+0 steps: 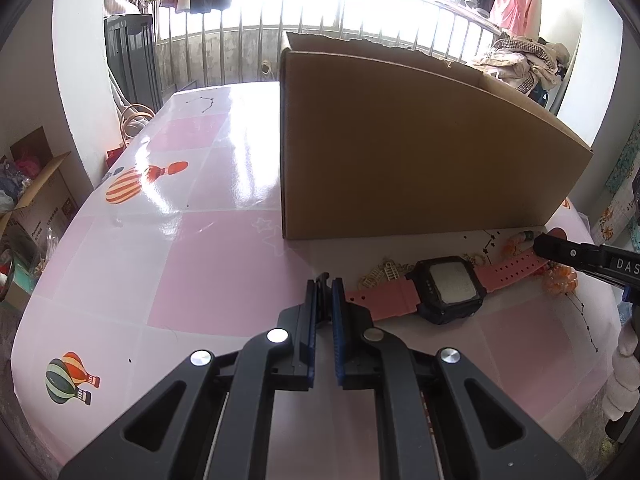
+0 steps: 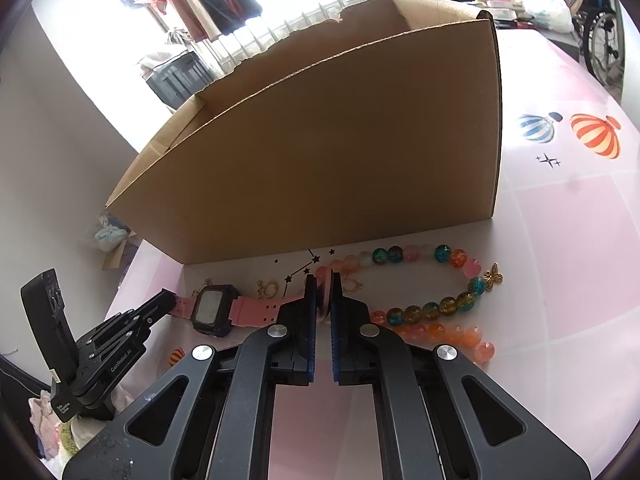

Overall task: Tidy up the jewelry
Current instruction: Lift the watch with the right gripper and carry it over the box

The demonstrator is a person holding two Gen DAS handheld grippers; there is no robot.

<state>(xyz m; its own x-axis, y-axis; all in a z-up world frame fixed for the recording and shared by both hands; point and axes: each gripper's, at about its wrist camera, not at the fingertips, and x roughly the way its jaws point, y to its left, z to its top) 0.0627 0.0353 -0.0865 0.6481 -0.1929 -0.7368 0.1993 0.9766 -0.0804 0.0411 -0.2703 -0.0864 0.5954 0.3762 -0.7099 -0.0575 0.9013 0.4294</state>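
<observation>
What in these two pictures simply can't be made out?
- Inside of the cardboard box: hidden by its tall front wall, both views.
- Watch display: too small and glary to read.
- Gold trinkets: too small to identify, left view.
- Strap tip in the right gripper: covered by the pads.

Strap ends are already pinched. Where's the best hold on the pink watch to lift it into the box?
Grip the pink watch by its flat strap ends, edge-on from each side, as the left gripper and right gripper do now; the bulky black case is too wide.
</observation>
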